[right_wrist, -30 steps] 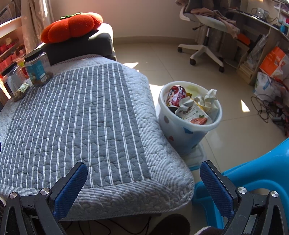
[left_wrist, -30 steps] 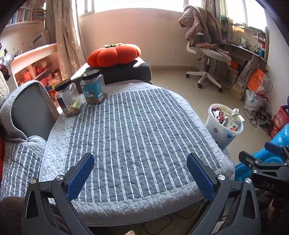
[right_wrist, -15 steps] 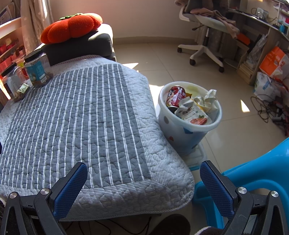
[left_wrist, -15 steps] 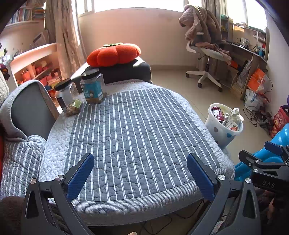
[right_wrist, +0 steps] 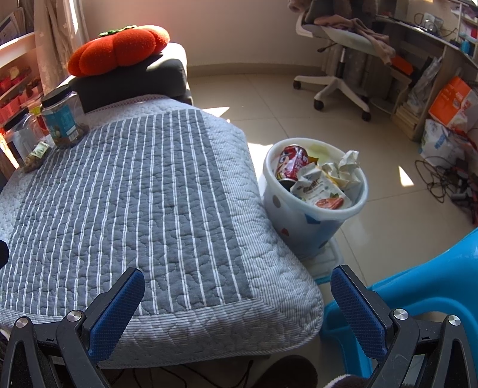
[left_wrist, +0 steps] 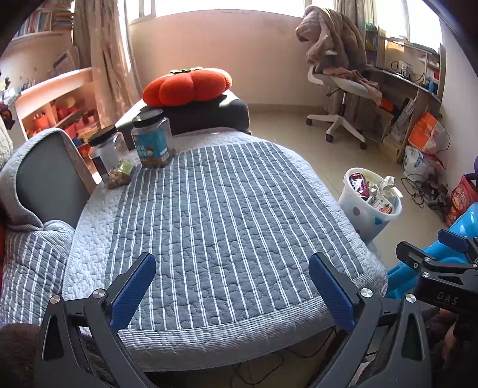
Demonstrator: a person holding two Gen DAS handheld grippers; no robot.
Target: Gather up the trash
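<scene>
Bin [right_wrist: 310,221] beside quilted table [right_wrist: 143,191] holds can [right_wrist: 294,162], wrappers [right_wrist: 322,186].

Bright daylight, sharp focus, strong fisheye bending at edges.
Window [left_wrist: 227,4] overexposed; sun patches on floor [right_wrist: 405,176]; dark vignette in corners.

Almost nothing is changing. In the left wrist view, the two jars [left_wrist: 151,140] and the orange cushion [left_wrist: 186,86] are creeping slightly rightward relative to the quilted table [left_wrist: 227,209]. In the right wrist view, the trash bin [right_wrist: 313,209] is holding the same spot beside that table.
</scene>
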